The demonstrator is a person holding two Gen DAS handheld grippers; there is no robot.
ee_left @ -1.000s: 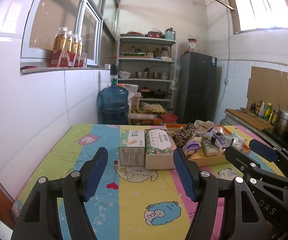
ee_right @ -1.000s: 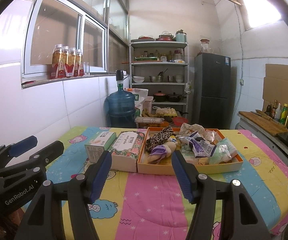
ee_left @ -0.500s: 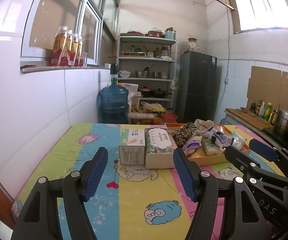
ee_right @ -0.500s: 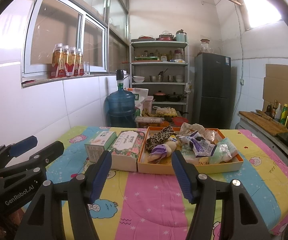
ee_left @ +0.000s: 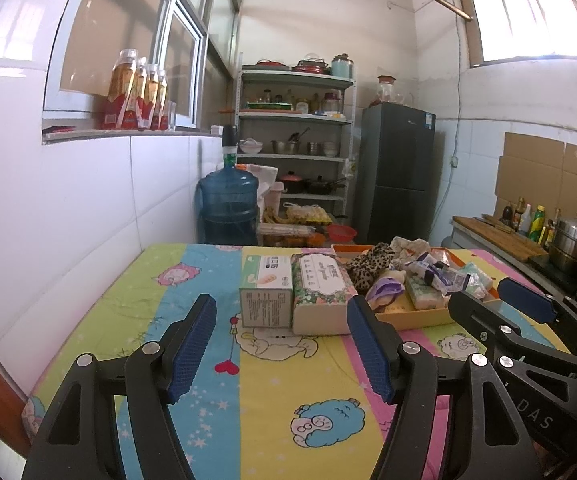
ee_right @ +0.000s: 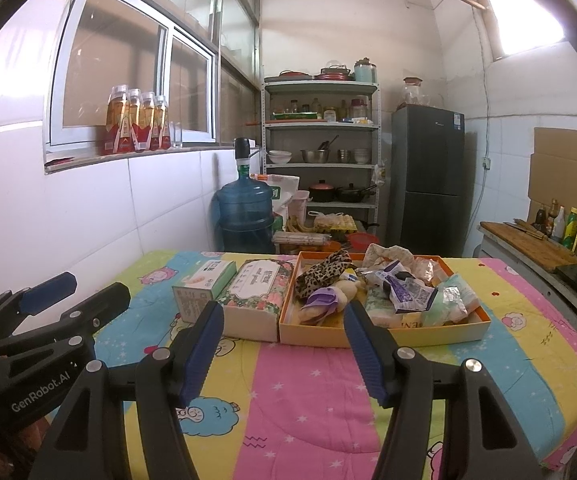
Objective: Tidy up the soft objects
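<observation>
Plainly, the left gripper hangs above the quilt with its blue pads spread wide and nothing between them; it faces the two boxes, well short of them. The right gripper sits just beside it, equally wide and equally empty, aimed at the tray. Held low and level like this, both look ready either to reach in or to draw back; one moment cannot say which.

Beyond the pads, a green box and a floral tissue box stand side by side, touching, their long sides running away from the cameras. Against the tissue box on its right lies the shallow orange tray, so the three make one neat row, likely so everything stays within easy reach.

The soft things are all in the tray: a leopard-print cloth at the far left, a purple piece over something pale nearer the front, crinkled packets in the middle, and a pale green pack to the right. They lie heaped loosely, not sorted. That fits a pile gathered into the tray or one waiting to be taken out.
</observation>
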